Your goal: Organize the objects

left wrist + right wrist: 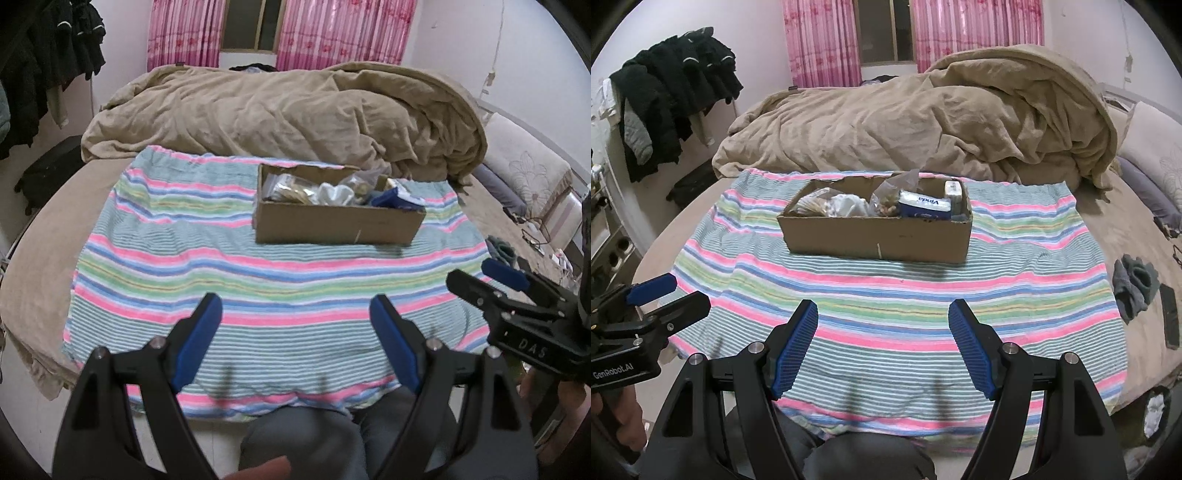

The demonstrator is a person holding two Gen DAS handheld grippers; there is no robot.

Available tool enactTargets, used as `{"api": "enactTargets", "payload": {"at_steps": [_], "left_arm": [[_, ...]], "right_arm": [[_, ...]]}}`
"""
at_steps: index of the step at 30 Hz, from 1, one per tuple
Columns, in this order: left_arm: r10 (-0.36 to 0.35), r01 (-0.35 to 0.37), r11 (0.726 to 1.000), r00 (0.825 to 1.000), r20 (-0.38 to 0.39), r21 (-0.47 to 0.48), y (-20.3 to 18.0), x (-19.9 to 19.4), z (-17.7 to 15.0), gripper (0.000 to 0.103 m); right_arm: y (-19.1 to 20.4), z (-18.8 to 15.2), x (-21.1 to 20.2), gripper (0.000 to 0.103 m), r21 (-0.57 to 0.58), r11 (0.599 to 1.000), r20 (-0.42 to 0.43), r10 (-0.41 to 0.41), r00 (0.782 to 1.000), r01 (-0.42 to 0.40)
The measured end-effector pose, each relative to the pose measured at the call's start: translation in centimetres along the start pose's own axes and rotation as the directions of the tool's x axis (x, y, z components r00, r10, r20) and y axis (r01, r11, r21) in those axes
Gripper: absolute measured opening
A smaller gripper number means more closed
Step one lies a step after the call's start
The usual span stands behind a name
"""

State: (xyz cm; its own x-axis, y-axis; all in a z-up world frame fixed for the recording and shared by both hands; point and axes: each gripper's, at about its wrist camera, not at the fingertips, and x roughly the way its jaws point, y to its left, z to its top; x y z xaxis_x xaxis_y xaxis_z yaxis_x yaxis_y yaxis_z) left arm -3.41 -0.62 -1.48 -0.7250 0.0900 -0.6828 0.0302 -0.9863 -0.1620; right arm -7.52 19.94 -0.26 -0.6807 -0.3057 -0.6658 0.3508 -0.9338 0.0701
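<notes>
Two grippers are hovering over the near edge of a striped towel [886, 295] spread across a bed, each held by a seated person whose knees are showing just beneath them. Both the left gripper [295, 343] and the right gripper [882, 343] are spread wide with nothing between their blue pads, well short of the cardboard box [875, 236].

That box, the one container in sight, is sitting on the far half of the towel, and it is holding the objects: one blue Vinda tissue pack [925, 206] at the box's right end, one pale small carton [953, 192] just behind the pack, one clear bag of brownish pieces [890, 195] standing beside the pack, one crumpled white item [846, 206] near the box's middle, and one bag of tan contents [812, 205] at its left end. Anything deeper inside cannot be told.

Judging from this, everything visible is already lying in the box, so the task is probably at its very start or its close. If a pick is coming, the sensible approach would be reaching over the box's near wall from above, taking the firm tissue pack across its narrow sides, and steadying the light box with the other claw.

Beyond the box, one rumpled tan duvet [288, 114] is filling the bed, and two pink curtains [820, 40] are framing one window.
</notes>
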Motion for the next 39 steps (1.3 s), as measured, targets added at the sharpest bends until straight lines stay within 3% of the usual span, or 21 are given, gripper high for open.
{"api": "enactTargets", "payload": {"at_steps": [3, 6, 29, 39], "left_arm": [[-0.008, 0.008, 1.000, 1.000, -0.001, 0.006, -0.3, -0.6, 0.0, 0.085], [-0.009, 0.009, 1.000, 1.000, 0.005, 0.012, -0.6, -1.1, 0.2, 0.093], [0.009, -0.008, 1.000, 1.000, -0.030, 0.028, -1.2, 0.2, 2.5, 0.093], [0.011, -0.012, 0.999, 1.000, 0.016, 0.034, -1.2, -2.2, 4.1, 0.093]], "right_arm": [[0.0, 0.0, -0.7, 0.076, 0.010, 1.000, 0.002, 0.004, 1.000, -0.004], [-0.1, 0.0, -1.3, 0.076, 0.011, 1.000, -0.003, 0.001, 1.000, -0.001], [-2.1, 1.5, -1.0, 0.076, 0.046, 0.999, -0.028, -0.004, 1.000, 0.005], [-1.7, 2.6, -2.3, 0.076, 0.026, 1.000, -0.017, -0.003, 1.000, 0.004]]}}
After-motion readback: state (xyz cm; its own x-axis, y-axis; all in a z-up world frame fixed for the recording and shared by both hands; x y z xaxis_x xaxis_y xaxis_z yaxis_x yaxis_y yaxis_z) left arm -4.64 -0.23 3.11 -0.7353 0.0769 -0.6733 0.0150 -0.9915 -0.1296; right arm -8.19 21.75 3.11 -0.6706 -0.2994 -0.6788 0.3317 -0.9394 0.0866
